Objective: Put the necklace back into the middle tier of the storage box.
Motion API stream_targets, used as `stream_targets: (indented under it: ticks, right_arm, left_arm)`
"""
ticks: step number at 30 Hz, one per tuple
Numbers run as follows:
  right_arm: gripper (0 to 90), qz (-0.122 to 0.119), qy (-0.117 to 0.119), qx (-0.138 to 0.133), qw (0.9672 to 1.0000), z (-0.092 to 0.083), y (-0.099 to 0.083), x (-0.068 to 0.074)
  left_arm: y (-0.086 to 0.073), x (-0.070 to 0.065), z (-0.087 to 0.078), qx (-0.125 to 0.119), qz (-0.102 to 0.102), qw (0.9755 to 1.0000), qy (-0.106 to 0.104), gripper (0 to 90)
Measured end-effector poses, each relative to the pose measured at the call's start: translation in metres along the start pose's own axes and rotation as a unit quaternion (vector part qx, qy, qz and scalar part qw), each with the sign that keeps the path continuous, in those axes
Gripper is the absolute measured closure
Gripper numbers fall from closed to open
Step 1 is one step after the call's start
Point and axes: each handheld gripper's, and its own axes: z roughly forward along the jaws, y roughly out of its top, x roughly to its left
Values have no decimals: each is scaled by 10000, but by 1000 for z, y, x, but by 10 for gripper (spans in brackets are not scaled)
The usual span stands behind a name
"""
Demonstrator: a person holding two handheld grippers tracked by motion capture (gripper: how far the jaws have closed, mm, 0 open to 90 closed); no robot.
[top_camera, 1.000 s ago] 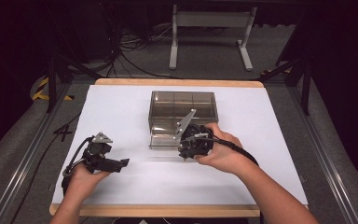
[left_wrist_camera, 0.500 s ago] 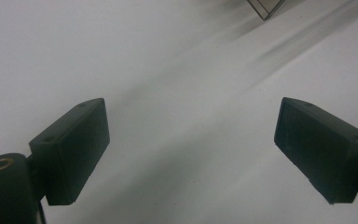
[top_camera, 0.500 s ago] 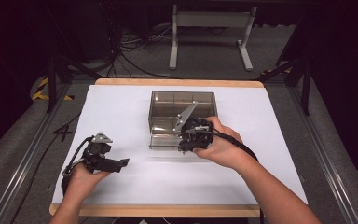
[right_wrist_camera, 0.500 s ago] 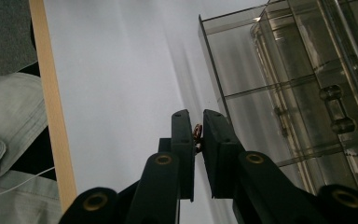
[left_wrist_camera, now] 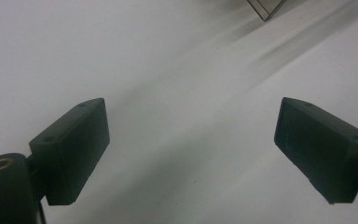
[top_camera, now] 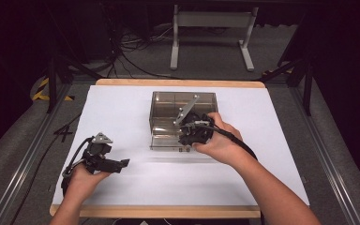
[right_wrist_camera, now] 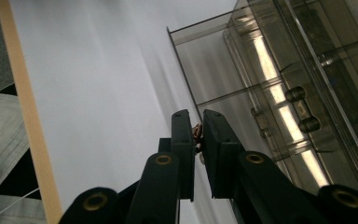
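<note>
A person stands at a table covered with a white sheet [top_camera: 122,108], a gripper in each hand. In the high view the right gripper [top_camera: 193,134] is held over the near side of a clear, smoke-tinted plastic box [top_camera: 161,101] with compartments, which sits on the sheet toward the far middle of the table. The grey plate on top of that gripper slants up over the box. In the right gripper view its two black jaws are nearly together, pinched on a small coppery-brown object [right_wrist_camera: 197,133] at their tips; it is too small and too hidden to say what it is. Beyond the jaws lie the box's transparent walls and dividers [right_wrist_camera: 242,93], with two little dark round knobs [right_wrist_camera: 303,108] on one panel, and the wooden table edge [right_wrist_camera: 28,116] runs along the left. The left gripper [top_camera: 104,160] rests low over the bare sheet at the near left, well apart from the box. In the left gripper view its jaws stand wide apart with nothing between them, and a corner of the box [left_wrist_camera: 265,7] shows at the top.
</note>
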Motion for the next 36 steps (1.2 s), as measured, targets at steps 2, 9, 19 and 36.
stream_targets:
  ticks: [2, 9, 19, 36]
  right_arm:
    - [834, 102, -78, 15, 9999, 2, 0, -3]
    - [834, 200, -132, 34, 9997, 4, 1, -12]
    - [834, 284, -138, 42, 9995, 10, 0, -23]
    - [833, 391, -97, 334, 9986, 33, 1, -37]
  left_arm:
    - [0, -1, 0, 4, 10, 10000, 26, 106]
    - [0, 0, 0, 12, -5, 10000, 1, 106]
    - [0, 0, 1, 9, 10, 10000, -1, 105]
    - [0, 0, 0, 4, -13, 10000, -11, 105]
